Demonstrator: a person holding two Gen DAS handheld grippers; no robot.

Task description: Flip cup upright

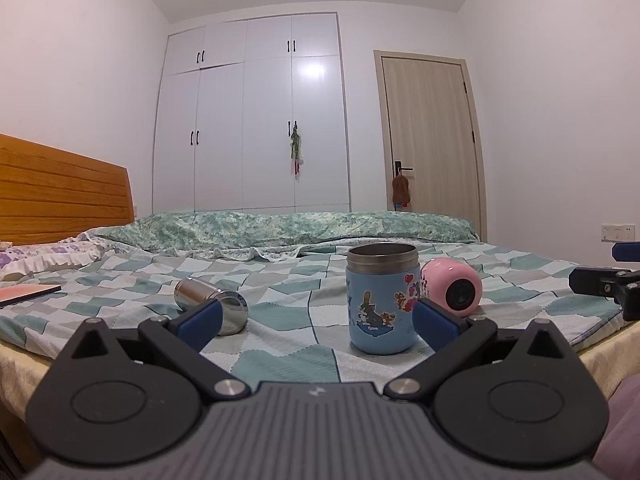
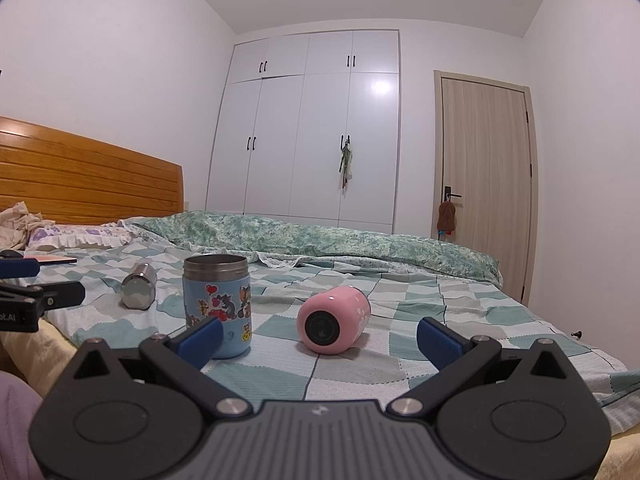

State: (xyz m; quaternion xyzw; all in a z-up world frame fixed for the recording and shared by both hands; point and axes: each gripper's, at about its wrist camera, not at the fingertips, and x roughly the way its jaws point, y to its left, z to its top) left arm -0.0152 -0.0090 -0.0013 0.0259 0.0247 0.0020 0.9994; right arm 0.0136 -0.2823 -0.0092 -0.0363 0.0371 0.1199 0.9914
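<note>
- Closest in, the left gripper (image 1: 316, 322) hangs low over the near edge of the bed (image 1: 280, 344), fingers (image 1: 200, 320) spread wide and grasping nothing.
- The right gripper (image 2: 320, 340) sits low at the same edge, fingers (image 2: 440, 340) released too, nothing between them.
- Just beyond, the blue cup (image 1: 382, 298) with cartoon stickers stands upright on the checked sheet, steel mouth up.
- To its right, the pink cup (image 2: 334, 316) lies on its side, dark base toward the right wrist camera, near the blue one but not touching.
- Left, the steel cup (image 1: 212, 304) lies tipped over as well.
- Far back: a green quilt (image 2: 320, 240), then the white wardrobe (image 1: 252, 112) and a door (image 2: 486, 184).
</note>
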